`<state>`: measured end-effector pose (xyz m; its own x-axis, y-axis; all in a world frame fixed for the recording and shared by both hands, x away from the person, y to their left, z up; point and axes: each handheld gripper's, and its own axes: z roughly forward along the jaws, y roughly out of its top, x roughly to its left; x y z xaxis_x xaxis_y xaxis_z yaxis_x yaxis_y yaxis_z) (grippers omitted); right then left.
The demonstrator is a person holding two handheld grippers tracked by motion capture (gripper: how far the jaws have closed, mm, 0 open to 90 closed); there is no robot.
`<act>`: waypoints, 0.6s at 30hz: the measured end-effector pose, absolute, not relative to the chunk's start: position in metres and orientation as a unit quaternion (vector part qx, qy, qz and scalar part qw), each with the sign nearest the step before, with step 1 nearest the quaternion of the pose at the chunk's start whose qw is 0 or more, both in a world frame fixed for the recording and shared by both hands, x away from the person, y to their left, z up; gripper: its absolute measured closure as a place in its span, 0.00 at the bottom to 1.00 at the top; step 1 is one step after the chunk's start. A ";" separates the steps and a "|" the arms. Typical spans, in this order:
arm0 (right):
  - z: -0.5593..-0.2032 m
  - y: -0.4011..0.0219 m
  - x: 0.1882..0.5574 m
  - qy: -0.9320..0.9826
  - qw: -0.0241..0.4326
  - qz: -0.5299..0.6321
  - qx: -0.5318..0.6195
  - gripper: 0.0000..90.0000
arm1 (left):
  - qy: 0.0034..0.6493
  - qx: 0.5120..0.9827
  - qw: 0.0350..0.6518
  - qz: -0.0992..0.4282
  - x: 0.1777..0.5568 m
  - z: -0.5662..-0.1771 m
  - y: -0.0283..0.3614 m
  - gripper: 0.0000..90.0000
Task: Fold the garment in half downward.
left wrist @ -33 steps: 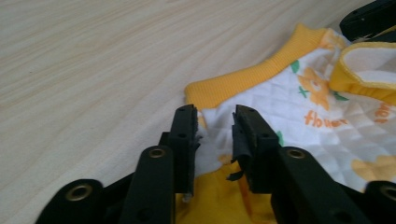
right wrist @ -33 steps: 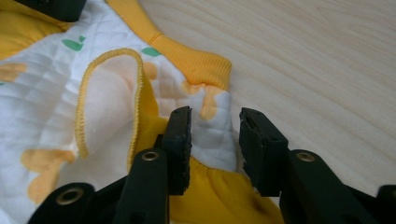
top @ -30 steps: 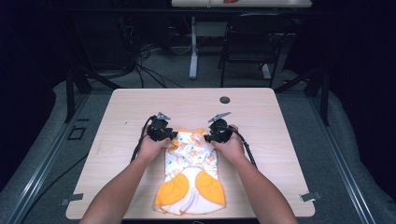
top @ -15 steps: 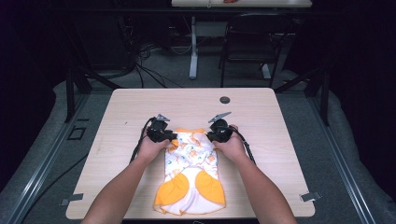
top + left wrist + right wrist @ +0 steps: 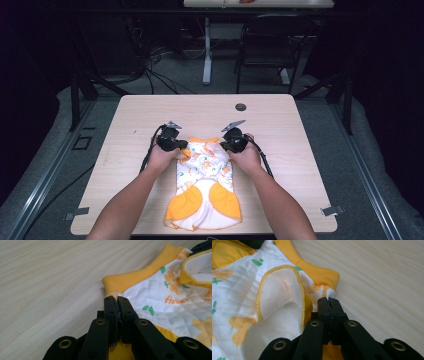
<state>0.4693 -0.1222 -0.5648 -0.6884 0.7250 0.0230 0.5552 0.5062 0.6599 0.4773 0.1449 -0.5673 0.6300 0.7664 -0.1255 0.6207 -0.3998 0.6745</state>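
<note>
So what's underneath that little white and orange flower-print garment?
The white and orange flower-print garment lies flat on the light wooden table, bare wood showing all round it. Anything beneath the cloth is covered. Left gripper and right gripper pinch its far corners.

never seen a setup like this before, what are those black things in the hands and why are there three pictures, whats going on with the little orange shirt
There is no robot here. A person at a wooden table holds a hand-held tool with two black jaws in each hand: the left gripper and the right gripper.

The high view comes from a fixed camera above the table, with the forearms coming in from the bottom. The other two come from small cameras riding on each tool, looking along its jaws.

On the table lies a small garment, white with orange flowers and yellow-orange trim. A small dark round thing sits near the far edge.

Both grippers have just been closing. Each is now pinched shut on the fabric beside the ribbed yellow band, one at each end.
</note>
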 end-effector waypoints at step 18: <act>-0.530 -0.136 0.462 0.834 0.131 0.385 0.373 0.99 | 0.387 0.824 0.391 0.136 0.469 -0.527 0.151 0.97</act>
<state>0.4615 -0.1356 -0.5300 -0.6879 0.7225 0.0686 0.5209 0.4258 0.7398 0.4694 0.1509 -0.5267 0.6640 0.7437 -0.0777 0.5309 -0.3958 0.7493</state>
